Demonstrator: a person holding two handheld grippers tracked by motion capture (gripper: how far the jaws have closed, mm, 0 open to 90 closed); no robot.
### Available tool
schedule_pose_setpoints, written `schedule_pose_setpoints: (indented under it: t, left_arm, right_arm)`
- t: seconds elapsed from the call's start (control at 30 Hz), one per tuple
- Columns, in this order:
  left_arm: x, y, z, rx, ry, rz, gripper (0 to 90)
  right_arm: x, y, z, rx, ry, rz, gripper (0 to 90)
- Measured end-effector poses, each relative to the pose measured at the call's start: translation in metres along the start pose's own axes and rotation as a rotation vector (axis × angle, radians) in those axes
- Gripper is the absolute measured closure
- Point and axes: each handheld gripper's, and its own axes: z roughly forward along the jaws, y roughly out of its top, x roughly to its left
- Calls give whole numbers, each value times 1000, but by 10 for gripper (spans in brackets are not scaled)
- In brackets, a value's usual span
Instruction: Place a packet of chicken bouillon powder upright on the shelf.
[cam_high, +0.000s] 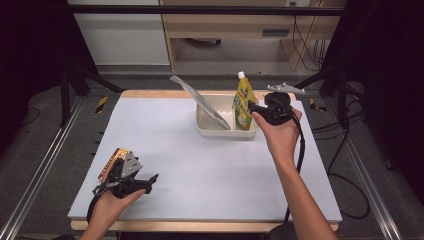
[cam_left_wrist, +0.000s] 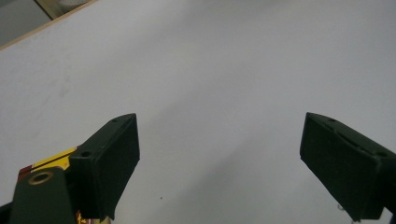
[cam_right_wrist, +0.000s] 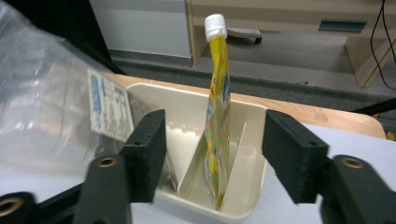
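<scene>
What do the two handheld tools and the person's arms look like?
Both tools, left and right, are black with two blocky black jaws and brass-coloured screw holes. Each carries a grey three-cornered plate and trails a black cable. The forearms are bare, with no sleeves.

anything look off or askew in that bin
Nothing spilled or damaged. The yellow pouch stands on end, leaning on the divider in the bin. The clear bag sticks out slanted over the rim. The right gripper is open, its pads clear of the pouch.

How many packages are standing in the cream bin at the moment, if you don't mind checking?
2: a yellow spouted pouch upright in the cream bin at its right, and a clear plastic bag leaning at its left.
</scene>
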Motion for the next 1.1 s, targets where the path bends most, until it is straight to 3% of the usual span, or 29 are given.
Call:
schedule_pose_setpoints:
  t: [0.23,0.57,0.77,1.1]
  left_arm:
    - [6,-1,-2,-3,14,-21,98]
    - [10,-3,-2,2,13,-33,77]
    - [12,-5,-2,4,20,-45,74]
    - [18,-7,0,4,26,-78,70]
  right_arm:
    - [9,-30,-17,-57,0,-46,289]
    - [15,-66,-26,-88,-1,-18,193]
    - [15,-85,-24,-47,19,-14,164]
    - [17,-110,-17,47,7,-79,138]
